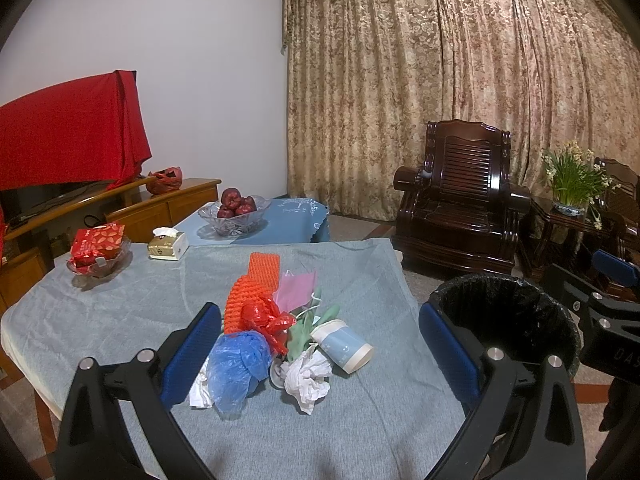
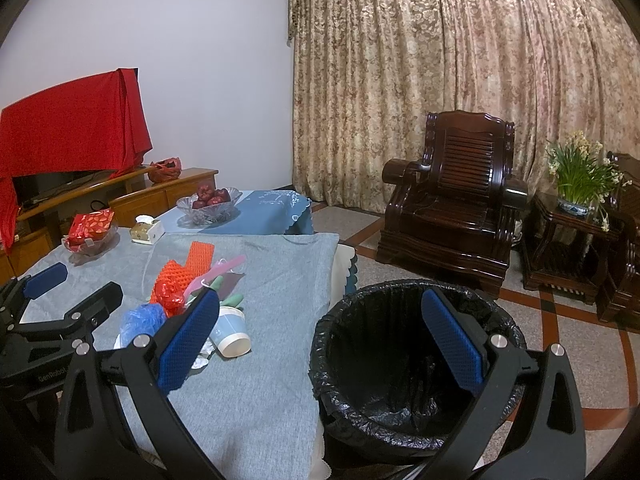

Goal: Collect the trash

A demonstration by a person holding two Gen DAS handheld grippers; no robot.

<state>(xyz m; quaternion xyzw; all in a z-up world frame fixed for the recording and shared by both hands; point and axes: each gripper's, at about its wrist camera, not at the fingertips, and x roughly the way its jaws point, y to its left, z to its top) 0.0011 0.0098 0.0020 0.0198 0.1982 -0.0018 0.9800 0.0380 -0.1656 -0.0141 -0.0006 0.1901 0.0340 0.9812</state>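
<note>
A pile of trash lies on the grey tablecloth (image 1: 120, 312): orange foam net (image 1: 250, 292), red plastic bag (image 1: 268, 320), blue plastic bag (image 1: 236, 364), crumpled white paper (image 1: 306, 376), a tipped paper cup (image 1: 344, 346), pink paper (image 1: 296, 290). My left gripper (image 1: 320, 344) is open and empty, its fingers standing either side of the pile. The bin with a black liner (image 2: 400, 364) stands right of the table. My right gripper (image 2: 320, 340) is open and empty, above the bin's near-left rim. The cup also shows in the right wrist view (image 2: 232, 334).
A tissue box (image 1: 168, 243), a glass dish of red packets (image 1: 98, 252) and an apple bowl (image 1: 234, 210) sit at the table's far end. A dark wooden armchair (image 1: 460, 196) and a side table with flowers (image 1: 568, 184) stand beyond the bin. A TV cabinet (image 1: 132, 204) is on the left.
</note>
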